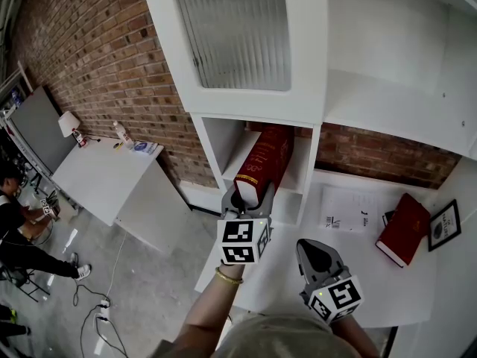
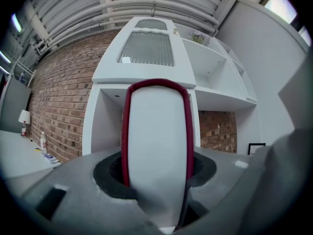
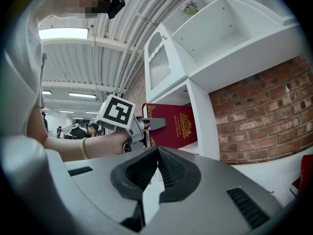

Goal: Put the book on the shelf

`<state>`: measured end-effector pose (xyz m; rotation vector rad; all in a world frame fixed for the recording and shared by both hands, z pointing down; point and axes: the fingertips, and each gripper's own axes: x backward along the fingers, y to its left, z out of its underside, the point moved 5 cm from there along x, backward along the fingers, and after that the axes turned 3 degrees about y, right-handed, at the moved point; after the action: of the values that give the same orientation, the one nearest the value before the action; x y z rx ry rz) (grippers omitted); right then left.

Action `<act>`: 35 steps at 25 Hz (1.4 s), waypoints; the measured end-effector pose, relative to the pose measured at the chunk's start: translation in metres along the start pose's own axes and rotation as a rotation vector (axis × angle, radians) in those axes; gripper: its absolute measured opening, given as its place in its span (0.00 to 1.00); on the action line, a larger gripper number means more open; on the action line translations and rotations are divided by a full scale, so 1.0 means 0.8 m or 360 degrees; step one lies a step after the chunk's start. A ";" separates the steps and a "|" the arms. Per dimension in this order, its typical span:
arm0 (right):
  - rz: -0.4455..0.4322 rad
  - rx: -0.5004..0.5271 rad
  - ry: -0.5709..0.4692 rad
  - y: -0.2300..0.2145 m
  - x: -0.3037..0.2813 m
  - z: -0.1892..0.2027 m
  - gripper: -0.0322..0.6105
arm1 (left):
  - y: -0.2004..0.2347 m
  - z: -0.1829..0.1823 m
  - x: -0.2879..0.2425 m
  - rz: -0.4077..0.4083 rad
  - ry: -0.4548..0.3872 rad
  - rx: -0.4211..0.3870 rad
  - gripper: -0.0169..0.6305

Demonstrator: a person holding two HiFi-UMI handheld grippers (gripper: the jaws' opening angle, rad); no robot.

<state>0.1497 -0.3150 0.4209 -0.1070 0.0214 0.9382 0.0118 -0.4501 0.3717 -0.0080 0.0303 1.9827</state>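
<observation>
Partway inside the shelf compartment (image 1: 220, 145), left tongs (image 1: 247, 193) clamp the book (image 1: 267, 155).

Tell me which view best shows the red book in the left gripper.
The right gripper view: the red book sits side-on, its gold-crested cover plain. The head view shows it foreshortened at the shelf opening. The left gripper view shows only its page edge between red covers.

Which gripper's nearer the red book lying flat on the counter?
Right. Right gripper is beside the flat book, apart; left gripper is farther off, gripping another book at the shelf.
</observation>
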 end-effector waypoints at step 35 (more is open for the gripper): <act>0.0000 0.0006 -0.0001 0.005 0.002 0.003 0.06 | 0.004 -0.003 -0.081 0.0052 0.0129 0.0001 0.38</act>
<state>0.1475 -0.3108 0.4229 -0.1036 0.0228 0.9381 0.0349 -0.5112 0.3709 -0.0881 0.0839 2.0143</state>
